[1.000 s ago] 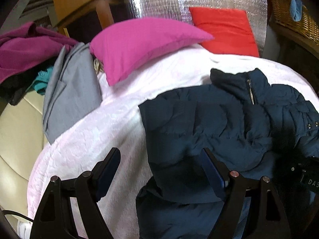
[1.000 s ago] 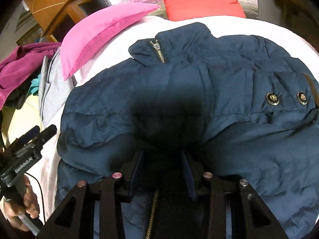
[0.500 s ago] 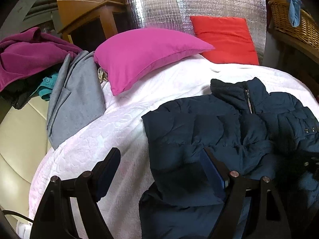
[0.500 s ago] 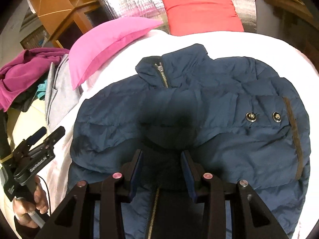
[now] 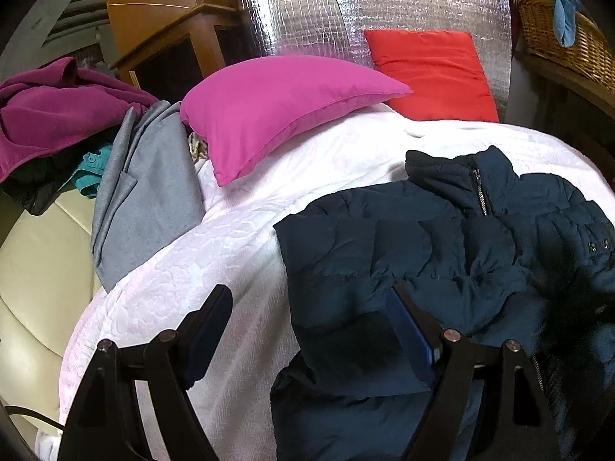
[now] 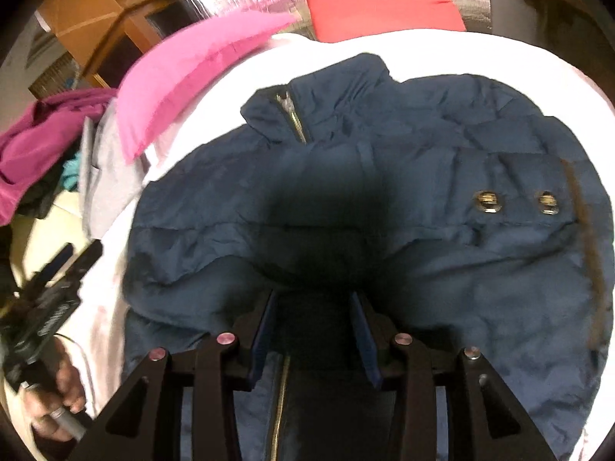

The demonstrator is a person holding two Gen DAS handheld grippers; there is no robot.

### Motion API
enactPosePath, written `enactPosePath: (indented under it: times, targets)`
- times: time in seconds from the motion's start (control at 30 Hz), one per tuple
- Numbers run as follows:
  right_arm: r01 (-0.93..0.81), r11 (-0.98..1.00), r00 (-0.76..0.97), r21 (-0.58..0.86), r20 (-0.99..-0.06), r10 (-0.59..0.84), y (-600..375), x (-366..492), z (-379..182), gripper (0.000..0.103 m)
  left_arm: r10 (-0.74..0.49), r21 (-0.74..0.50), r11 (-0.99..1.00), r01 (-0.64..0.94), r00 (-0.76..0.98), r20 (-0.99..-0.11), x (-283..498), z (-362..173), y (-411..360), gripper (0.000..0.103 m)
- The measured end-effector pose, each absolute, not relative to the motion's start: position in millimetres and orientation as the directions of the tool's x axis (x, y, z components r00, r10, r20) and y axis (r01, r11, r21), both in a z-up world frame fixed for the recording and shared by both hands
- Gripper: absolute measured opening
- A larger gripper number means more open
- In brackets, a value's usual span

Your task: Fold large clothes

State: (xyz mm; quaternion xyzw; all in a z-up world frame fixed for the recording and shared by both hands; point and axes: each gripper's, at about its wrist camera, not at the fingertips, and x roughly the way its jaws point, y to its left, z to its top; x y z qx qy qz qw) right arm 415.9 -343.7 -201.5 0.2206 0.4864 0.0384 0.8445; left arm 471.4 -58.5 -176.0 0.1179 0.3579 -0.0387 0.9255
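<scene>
Right gripper [image 6: 313, 320] pinching jacket [image 6: 423, 176] (navy).

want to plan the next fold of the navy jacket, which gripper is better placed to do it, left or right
Right, probably. The right gripper is over the navy jacket, dark fabric between its fingers. The left gripper stands wide at the jacket's edge, one finger over the white cover, gripping nothing.

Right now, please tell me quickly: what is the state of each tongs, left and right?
Left tongs: open, holding nothing, over the navy jacket's edge.
Right tongs: closed on a dark fold of the jacket.
</scene>
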Motion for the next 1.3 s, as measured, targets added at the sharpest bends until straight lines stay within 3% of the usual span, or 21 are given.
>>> enactPosePath:
  times: [0.1,0.17,0.33,0.6,0.63,0.67,0.7,0.73,0.8,0.93,1.13,1.27,1.3]
  targets:
    - [0.180,0.897,0.585,0.405,-0.777,0.233,-369,395,-185,0.053,0.017,0.176,0.972,0.155,0.702,-0.712,477,-184,-54,0.082]
    - [0.231,0.879,0.625,0.416,-0.756,0.193,-394,380,-178,0.066,0.012,0.136,0.981,0.139,0.656,-0.755,485,-192,-47,0.082]
    - [0.372,0.795,0.651,0.479,-0.745,0.145,-456,359,-182,0.068,-0.054,-0.019,0.997,0.072,0.518,-0.853,504,-217,-24,0.083]
    - [0.448,0.749,0.595,0.487,-0.788,0.156,-470,373,-228,0.067,-0.045,-0.032,0.999,0.038,0.437,-0.899,511,-243,-21,0.084]
    - [0.446,0.762,0.591,0.470,-0.794,0.144,-467,375,-229,0.065,-0.044,-0.031,0.999,0.037,0.436,-0.899,511,-243,-20,0.084]
    - [0.441,0.780,0.584,0.444,-0.802,0.127,-463,377,-226,0.057,-0.043,-0.031,0.999,0.036,0.436,-0.899,511,-243,-20,0.084]
    - [0.423,0.802,0.577,0.421,-0.808,0.120,-458,380,-223,0.046,-0.042,-0.030,0.999,0.034,0.439,-0.897,511,-242,-20,0.084]
    - [0.403,0.814,0.577,0.419,-0.807,0.130,-455,383,-220,0.027,-0.034,-0.023,0.999,0.030,0.448,-0.893,511,-240,-20,0.084]
    - [0.391,0.834,0.589,0.388,-0.803,0.097,-453,384,-210,0.022,-0.005,0.008,1.000,0.024,0.481,-0.877,511,-233,-22,0.084]
    - [0.400,0.828,0.597,0.393,-0.797,0.090,-454,384,-210,0.021,0.029,0.053,0.998,0.034,0.504,-0.864,511,-230,-28,0.084]
    - [0.430,0.781,0.562,0.453,-0.811,0.161,-464,378,-227,0.029,0.027,0.057,0.997,0.050,0.468,-0.883,512,-237,-27,0.084]
    - [0.420,0.773,0.612,0.475,-0.778,0.146,-470,358,-207,0.055,0.042,0.071,0.997,0.038,0.510,-0.859,506,-222,-22,0.084]
    - [0.414,0.775,0.632,0.478,-0.764,0.134,-472,351,-201,0.057,0.041,0.071,0.997,0.038,0.523,-0.851,505,-218,-21,0.084]
